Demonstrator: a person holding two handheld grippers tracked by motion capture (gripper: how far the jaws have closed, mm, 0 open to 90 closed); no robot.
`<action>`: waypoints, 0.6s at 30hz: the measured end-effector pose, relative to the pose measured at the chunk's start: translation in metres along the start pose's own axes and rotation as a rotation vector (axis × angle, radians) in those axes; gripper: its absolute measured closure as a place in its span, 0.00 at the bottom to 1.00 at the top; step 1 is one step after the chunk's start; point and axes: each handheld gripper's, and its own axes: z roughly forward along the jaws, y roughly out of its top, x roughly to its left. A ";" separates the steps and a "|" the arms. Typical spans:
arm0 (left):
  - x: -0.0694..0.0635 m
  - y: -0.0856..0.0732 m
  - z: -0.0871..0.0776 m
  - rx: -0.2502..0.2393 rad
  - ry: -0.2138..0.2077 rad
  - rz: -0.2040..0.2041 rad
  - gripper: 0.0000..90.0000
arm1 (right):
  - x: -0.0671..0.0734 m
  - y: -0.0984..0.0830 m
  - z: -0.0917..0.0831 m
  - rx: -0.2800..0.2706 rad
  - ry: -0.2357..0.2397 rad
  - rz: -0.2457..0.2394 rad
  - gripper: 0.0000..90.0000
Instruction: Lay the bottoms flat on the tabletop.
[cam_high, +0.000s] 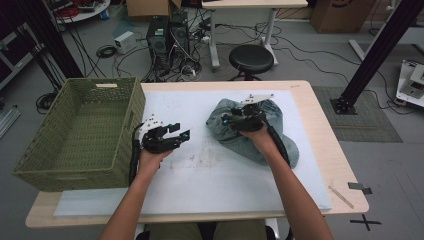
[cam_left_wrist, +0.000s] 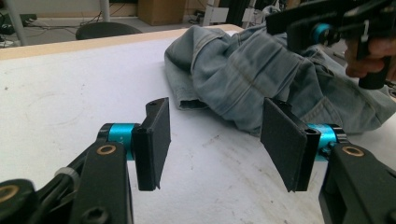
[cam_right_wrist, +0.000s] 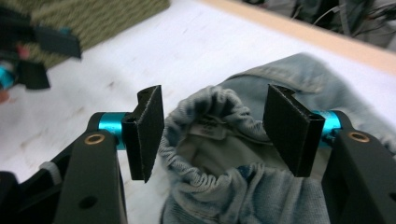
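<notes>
A crumpled light-blue denim garment (cam_high: 260, 135) lies on the white mat (cam_high: 200, 170), right of centre. My right gripper (cam_high: 229, 120) hovers over its left end, open. In the right gripper view the gathered elastic waistband (cam_right_wrist: 205, 105) sits between and just beyond the spread jaws of this gripper (cam_right_wrist: 214, 130), and the pads are not pressing on it. My left gripper (cam_high: 181, 133) is open over bare mat, left of the garment, pointing toward it. In the left gripper view its jaws (cam_left_wrist: 215, 140) hold nothing, with the denim (cam_left_wrist: 243, 70) a short way ahead.
A large green woven basket (cam_high: 80, 130) stands on the table's left side, close to my left hand; its wall (cam_right_wrist: 107, 16) also appears in the right gripper view. A wooden stick (cam_high: 341, 196) lies near the front right corner. Beyond the far edge are a black stool (cam_high: 251, 59) and cables.
</notes>
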 end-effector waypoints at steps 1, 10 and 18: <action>0.000 0.000 0.000 0.001 -0.001 0.000 0.48 | 0.003 -0.001 0.004 0.014 0.015 -0.005 0.45; 0.002 0.000 -0.003 -0.005 0.005 -0.004 0.48 | 0.029 -0.016 0.029 0.168 0.156 -0.124 0.67; 0.002 0.001 -0.003 -0.002 0.007 -0.001 0.48 | 0.032 -0.007 0.001 0.046 0.161 -0.138 0.57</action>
